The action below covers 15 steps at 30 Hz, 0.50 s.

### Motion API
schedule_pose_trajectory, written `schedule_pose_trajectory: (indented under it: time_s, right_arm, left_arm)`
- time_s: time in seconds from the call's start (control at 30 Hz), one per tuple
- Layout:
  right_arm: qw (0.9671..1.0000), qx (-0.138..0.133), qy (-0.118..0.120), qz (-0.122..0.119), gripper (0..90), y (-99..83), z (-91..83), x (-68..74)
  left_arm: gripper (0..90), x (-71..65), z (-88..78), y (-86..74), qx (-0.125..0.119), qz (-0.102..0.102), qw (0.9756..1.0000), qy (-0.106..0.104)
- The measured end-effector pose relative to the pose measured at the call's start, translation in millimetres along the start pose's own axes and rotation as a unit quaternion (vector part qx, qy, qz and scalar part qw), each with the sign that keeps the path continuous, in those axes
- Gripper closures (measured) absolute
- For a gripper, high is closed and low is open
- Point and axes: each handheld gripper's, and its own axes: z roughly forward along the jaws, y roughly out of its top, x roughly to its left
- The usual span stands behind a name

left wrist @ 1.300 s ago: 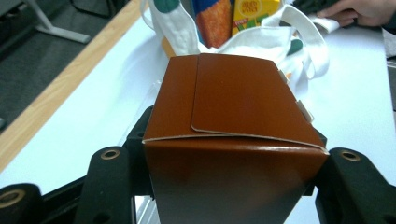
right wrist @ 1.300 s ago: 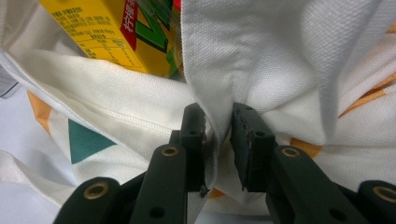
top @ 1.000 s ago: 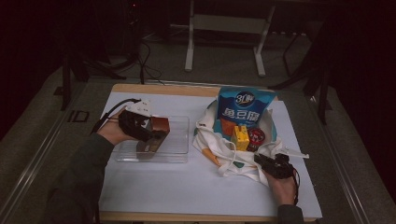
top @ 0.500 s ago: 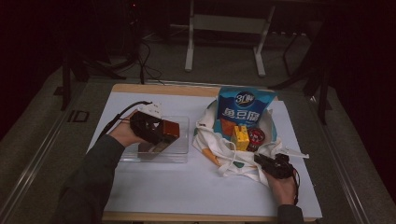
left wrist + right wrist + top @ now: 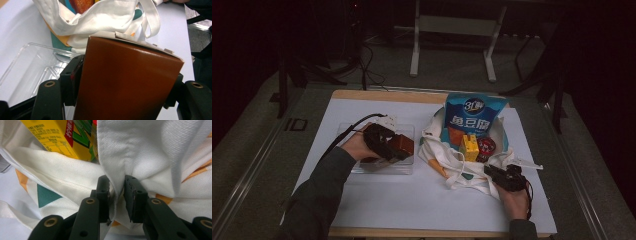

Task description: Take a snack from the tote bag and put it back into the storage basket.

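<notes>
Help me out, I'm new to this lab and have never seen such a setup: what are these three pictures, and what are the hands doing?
No robot here: a person holds a hand tool with two black jaws in each hand. The high view looks down on the white table. The other two pictures come from small cameras riding on the tools, looking along their jaws.

The left gripper has a brown box between its jaws, over a clear plastic tray. Those jaws have just been opening; whether the pads still press on it is hard to tell.

The right gripper pinches a fold of the white cloth bag. In the bag are a blue snack packet, a yellow carton and a dark red thing too small to identify.
</notes>
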Motion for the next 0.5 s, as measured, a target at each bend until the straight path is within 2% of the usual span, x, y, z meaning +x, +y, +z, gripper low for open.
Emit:
schedule_pose_trajectory:
  time_s: [0.2, 0.37, 0.5]
  right_arm:
    - [1.0, 0.002, 0.001, 0.0, 72.4, 0.0, 0.2, 0.7]
    - [1.0, 0.002, 0.001, 0.0, 72.4, 0.1, 0.3, 0.4]
    - [1.0, 0.002, 0.001, -0.001, 72.3, 0.1, 0.3, 0.3]
  left_arm:
    - [33.7, 2.1, 4.5, -3.3, 0.007, -0.012, 0.9999, -0.005]
    - [32.7, 3.2, 10.5, -8.8, 0.034, -0.017, 0.9993, -0.003]
    - [32.4, 4.5, 12.6, -12.6, 0.038, -0.024, 0.999, -0.003]
